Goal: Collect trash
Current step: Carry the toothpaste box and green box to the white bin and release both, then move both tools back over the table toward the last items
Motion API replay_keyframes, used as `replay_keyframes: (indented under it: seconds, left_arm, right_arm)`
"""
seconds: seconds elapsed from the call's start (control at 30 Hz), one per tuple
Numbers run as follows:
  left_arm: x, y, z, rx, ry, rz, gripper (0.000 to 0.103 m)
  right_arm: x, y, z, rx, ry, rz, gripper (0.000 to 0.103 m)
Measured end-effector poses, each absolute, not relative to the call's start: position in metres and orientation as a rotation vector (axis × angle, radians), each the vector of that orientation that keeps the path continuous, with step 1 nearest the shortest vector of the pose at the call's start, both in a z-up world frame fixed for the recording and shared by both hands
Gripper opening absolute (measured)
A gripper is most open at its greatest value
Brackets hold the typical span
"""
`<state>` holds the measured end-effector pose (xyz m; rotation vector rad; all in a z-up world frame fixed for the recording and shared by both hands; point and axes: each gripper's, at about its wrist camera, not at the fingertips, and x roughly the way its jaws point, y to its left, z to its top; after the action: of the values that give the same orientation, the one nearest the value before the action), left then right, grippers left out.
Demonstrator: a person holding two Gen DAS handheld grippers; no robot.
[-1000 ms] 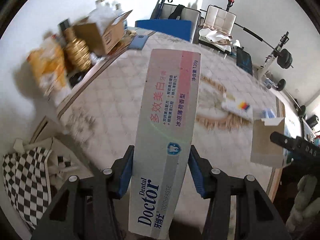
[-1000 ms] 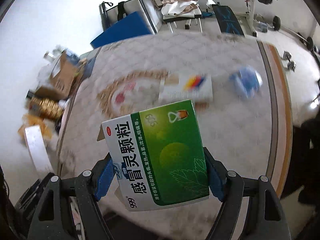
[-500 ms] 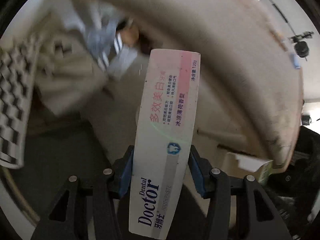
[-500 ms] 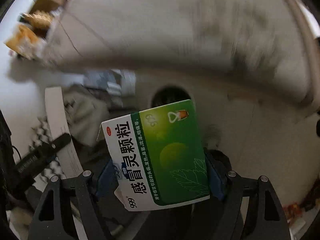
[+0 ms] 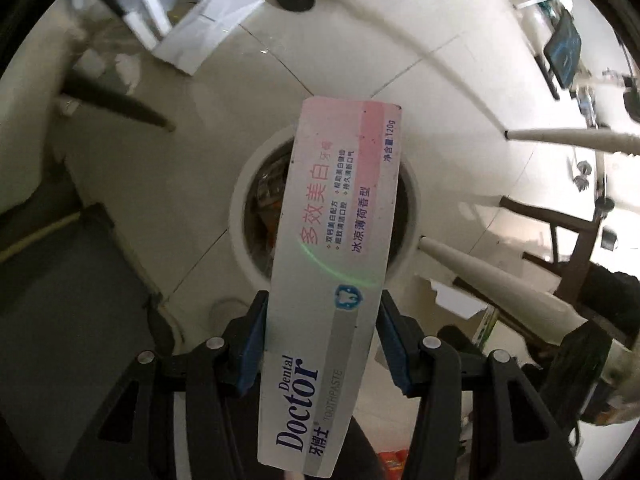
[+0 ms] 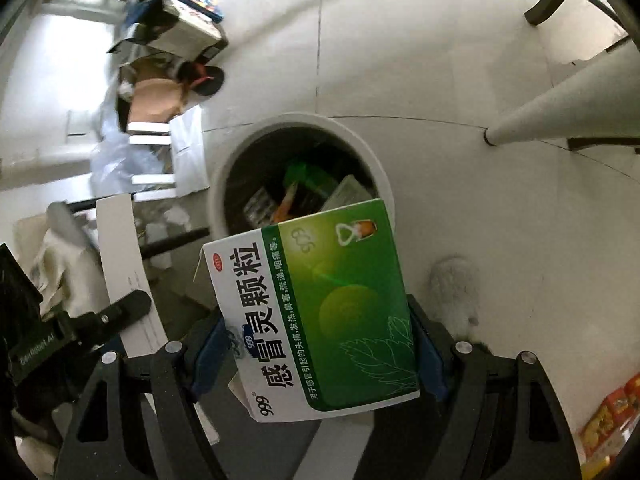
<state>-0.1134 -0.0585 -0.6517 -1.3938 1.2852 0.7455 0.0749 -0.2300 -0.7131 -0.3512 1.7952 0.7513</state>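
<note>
Presently the left tool (image 5: 320, 344) pinches a toothpaste box (image 5: 334, 280), the right tool (image 6: 316, 356) a green medicine box (image 6: 316, 304), both above the white bin (image 6: 380, 172); centre each over the opening before releasing.

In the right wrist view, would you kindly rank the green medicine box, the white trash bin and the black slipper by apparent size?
1. green medicine box, though it is nearest the camera
2. white trash bin
3. black slipper
</note>
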Motion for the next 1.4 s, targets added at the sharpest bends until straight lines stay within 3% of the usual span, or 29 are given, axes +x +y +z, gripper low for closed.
replay_keyframes:
  seconds: [0.2, 0.23, 0.27, 0.33, 0.37, 0.63, 0.83, 1.17, 1.4]
  left_arm:
    - [-0.102, -0.055, -0.692, -1.397, 1.303, 0.684, 0.054]
    - [-0.103, -0.054, -0.693, -1.393, 1.3, 0.685, 0.061]
    - [-0.105, -0.052, -0.693, -1.388, 1.295, 0.689, 0.084]
    - [-0.11, -0.047, -0.691, -1.368, 1.282, 0.704, 0.103]
    - [-0.114, -0.045, -0.689, -1.342, 1.289, 0.729, 0.103]
    - [-0.135, -0.066, -0.662, -1.005, 1.368, 0.99, 0.103]
    - [-0.14, -0.098, -0.637, -0.92, 1.412, 1.03, 0.103]
    - [-0.148, -0.129, -0.565, -0.919, 1.431, 1.042, 0.103]
    - [-0.159, -0.148, -0.481, -0.918, 1.404, 1.03, 0.103]
  right_arm:
    - [0.086, -0.205, -0.766, -0.334, 1.794, 0.753, 0.081]
    - [0.088, -0.203, -0.772, -0.325, 1.797, 0.756, 0.083]
    - [0.09, -0.2, -0.779, -0.308, 1.812, 0.766, 0.084]
    - [0.089, -0.194, -0.789, -0.305, 1.837, 0.779, 0.093]
    - [0.089, -0.194, -0.792, -0.298, 1.832, 0.786, 0.103]
    - [0.065, -0.195, -0.781, -0.573, 1.639, 0.791, 0.103]
    - [0.05, -0.197, -0.746, -0.711, 1.493, 0.752, 0.103]
    - [0.042, -0.224, -0.646, -0.754, 1.413, 0.735, 0.103]
    - [0.028, -0.235, -0.553, -0.755, 1.387, 0.762, 0.103]
